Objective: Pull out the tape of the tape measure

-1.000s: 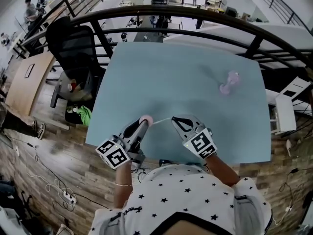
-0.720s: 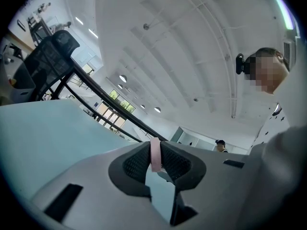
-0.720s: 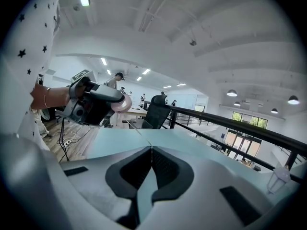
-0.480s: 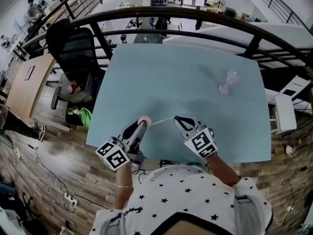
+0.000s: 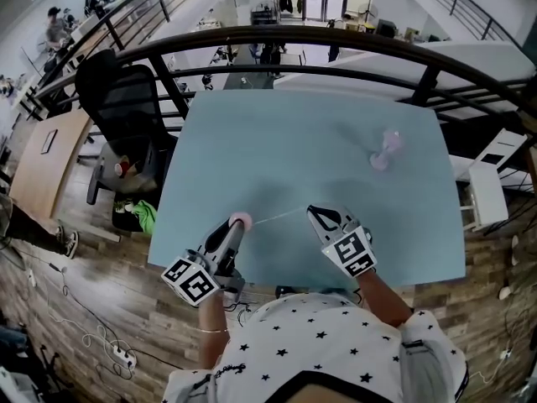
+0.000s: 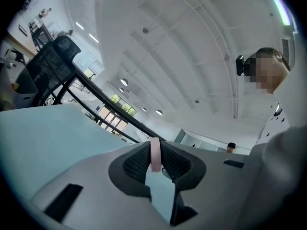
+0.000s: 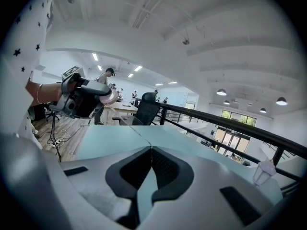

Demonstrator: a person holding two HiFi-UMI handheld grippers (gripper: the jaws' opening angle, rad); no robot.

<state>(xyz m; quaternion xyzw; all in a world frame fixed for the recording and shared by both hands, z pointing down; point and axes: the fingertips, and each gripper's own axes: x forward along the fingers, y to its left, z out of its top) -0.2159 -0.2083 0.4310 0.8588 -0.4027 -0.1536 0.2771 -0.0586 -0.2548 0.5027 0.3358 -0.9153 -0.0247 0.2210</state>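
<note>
A small round pink tape measure (image 5: 241, 220) sits between the jaws of my left gripper (image 5: 237, 226), which is shut on it just above the near edge of the pale blue table (image 5: 294, 133). In the left gripper view its pink rim (image 6: 155, 154) stands edge-on between the pads. A thin white tape (image 5: 279, 216) runs from it rightward to my right gripper (image 5: 313, 212), whose jaws are shut on the tape's end. From the right gripper view the tape (image 7: 134, 128) stretches away to the left gripper (image 7: 84, 99) and the pink case (image 7: 112, 97).
A translucent pink object (image 5: 386, 148) stands at the table's far right, also in the right gripper view (image 7: 265, 171). A black office chair (image 5: 117, 99) is left of the table. A dark curved railing (image 5: 336, 39) runs behind the table's far edge.
The right gripper has drawn away to the right from the left one, and the stretch of tape between them has grown longer. The left gripper has kept its hold on the case.
</note>
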